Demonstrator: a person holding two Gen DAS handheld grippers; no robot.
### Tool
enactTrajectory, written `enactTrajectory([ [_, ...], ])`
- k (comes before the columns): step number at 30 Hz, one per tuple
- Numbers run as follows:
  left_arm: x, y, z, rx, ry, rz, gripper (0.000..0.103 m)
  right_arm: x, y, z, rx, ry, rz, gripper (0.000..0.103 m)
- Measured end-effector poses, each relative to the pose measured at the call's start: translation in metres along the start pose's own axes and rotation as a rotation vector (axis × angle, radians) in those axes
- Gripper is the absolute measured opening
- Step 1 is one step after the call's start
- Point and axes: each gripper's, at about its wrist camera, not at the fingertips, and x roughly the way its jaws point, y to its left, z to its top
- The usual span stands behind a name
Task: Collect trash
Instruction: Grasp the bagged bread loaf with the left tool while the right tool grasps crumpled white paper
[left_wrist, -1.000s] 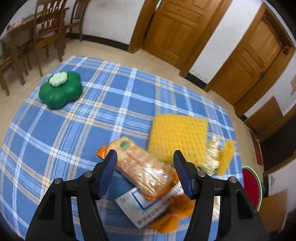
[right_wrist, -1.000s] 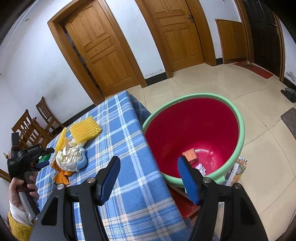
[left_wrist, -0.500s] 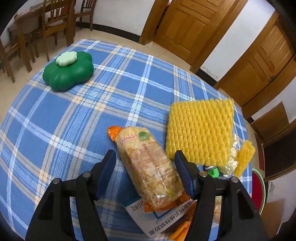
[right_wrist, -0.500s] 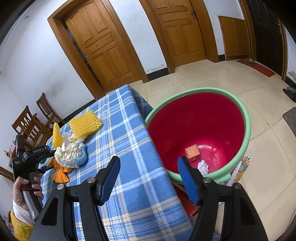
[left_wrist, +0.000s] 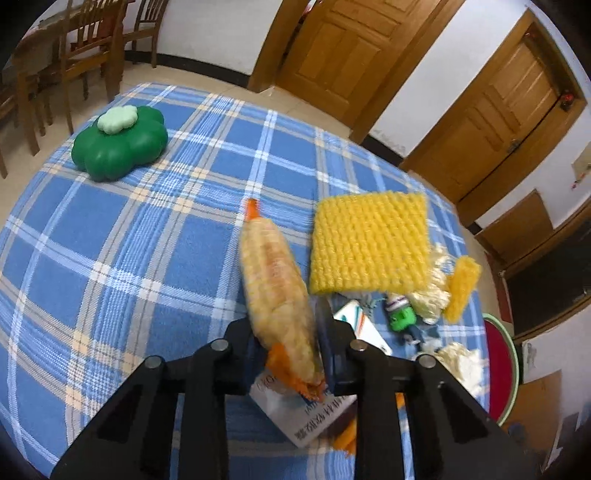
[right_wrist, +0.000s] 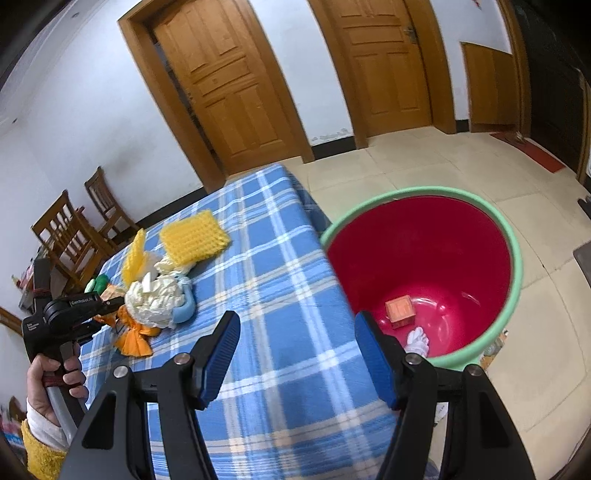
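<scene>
My left gripper (left_wrist: 286, 332) is shut on a clear snack packet (left_wrist: 271, 275) with orange ends, which points away from me over the blue plaid table (left_wrist: 110, 240). Under it lies a white printed box (left_wrist: 314, 410). Beyond sit a yellow foam net (left_wrist: 369, 243), a smaller yellow piece (left_wrist: 461, 286), crumpled tissue (left_wrist: 428, 295) and a small green bottle (left_wrist: 400, 315). My right gripper (right_wrist: 297, 354) is open and empty over the table's near corner. To its right stands the red basin (right_wrist: 513, 258) with a green rim, holding an orange box (right_wrist: 399, 312) and white scrap (right_wrist: 417, 339).
A green clover-shaped container (left_wrist: 118, 142) stands at the table's far left. Wooden chairs (left_wrist: 88, 48) and doors (left_wrist: 332, 48) line the room behind. In the right wrist view a hand (right_wrist: 55, 373) holds the left gripper's handle beside the trash pile (right_wrist: 155, 295).
My left gripper has moved forward and shut on the snack packet, which now stands on edge between the fingers. My right gripper stays open and has drifted slightly towards the table.
</scene>
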Motion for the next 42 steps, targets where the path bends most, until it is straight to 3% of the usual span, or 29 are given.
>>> enactTrajectory([
  [10, -0.038, 0.000, -0.005, 0.062, -0.060, -0.081, 0.021, 0.017, 0.056, 0.012, -0.114, 0.027, 0.075, 0.067],
  [20, -0.060, 0.022, -0.012, 0.055, -0.091, -0.113, 0.021, 0.058, 0.117, 0.010, -0.243, 0.110, 0.154, 0.076],
  [28, -0.063, 0.039, -0.015, 0.034, -0.088, -0.134, 0.021, 0.092, 0.144, 0.014, -0.277, 0.148, 0.172, 0.077],
  [29, -0.063, 0.039, -0.015, 0.033, -0.088, -0.137, 0.021, 0.095, 0.146, 0.015, -0.277, 0.151, 0.172, 0.076],
  [31, -0.064, 0.041, -0.017, 0.034, -0.086, -0.144, 0.021, 0.098, 0.146, 0.015, -0.278, 0.151, 0.172, 0.060],
  [33, -0.065, 0.041, -0.019, 0.036, -0.081, -0.155, 0.021, 0.100, 0.147, 0.014, -0.270, 0.160, 0.172, 0.051],
  [42, -0.076, 0.032, -0.025, 0.052, -0.085, -0.207, 0.021, 0.056, 0.133, 0.020, -0.182, 0.077, 0.284, 0.048],
])
